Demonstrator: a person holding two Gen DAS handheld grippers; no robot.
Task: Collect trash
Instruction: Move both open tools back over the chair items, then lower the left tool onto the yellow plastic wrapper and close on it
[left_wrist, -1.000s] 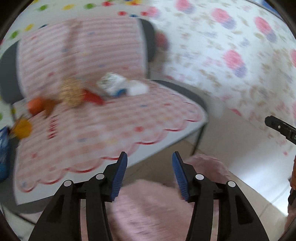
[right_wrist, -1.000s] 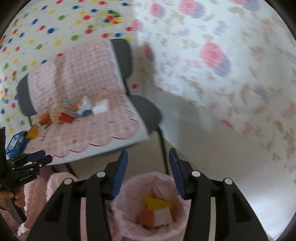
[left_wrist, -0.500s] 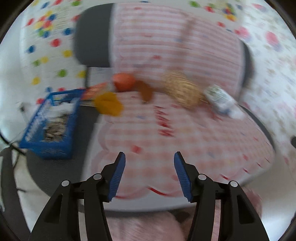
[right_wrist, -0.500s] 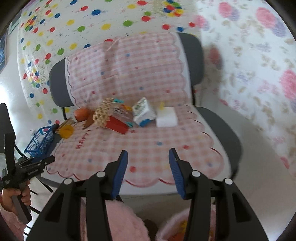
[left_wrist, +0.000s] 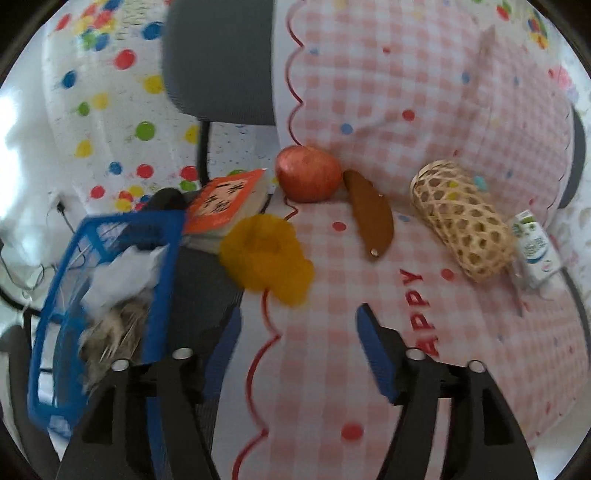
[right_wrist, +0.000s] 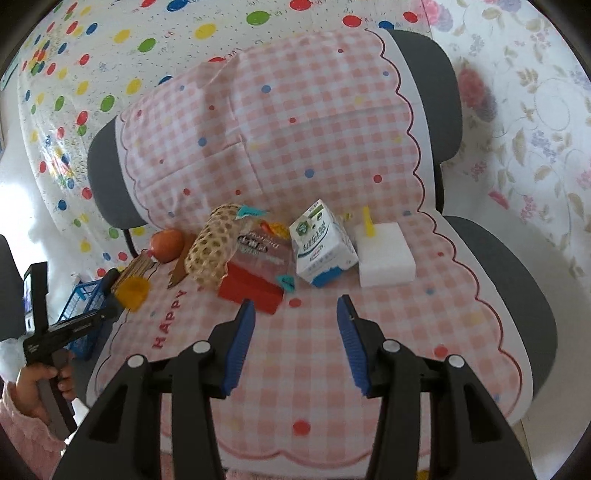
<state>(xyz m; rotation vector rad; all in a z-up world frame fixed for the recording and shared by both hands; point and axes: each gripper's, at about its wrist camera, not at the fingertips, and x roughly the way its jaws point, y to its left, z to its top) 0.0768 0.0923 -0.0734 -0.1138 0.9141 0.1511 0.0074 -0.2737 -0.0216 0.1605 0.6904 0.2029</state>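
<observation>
On the chair's pink checked cloth lie a milk carton, a white foam block, a red box under clear wrapper, a woven bamboo tube, an apple and a yellow crumpled piece. My right gripper hovers open over the seat front, short of the red box, holding nothing. My left gripper points down just short of the yellow piece, its jaws opening with nothing between them. Beyond it lie the apple, a brown peel, the tube and the carton.
A blue wire basket with white and straw-like scraps stands left of the seat, beside an orange book. A hand in a pink sleeve holds the left gripper at the seat's left edge. Patterned sheets cover the walls behind.
Both views swung from the floor and the pink bin up to the chair seat and came closer to the items. The left jaws stand wider than before.
</observation>
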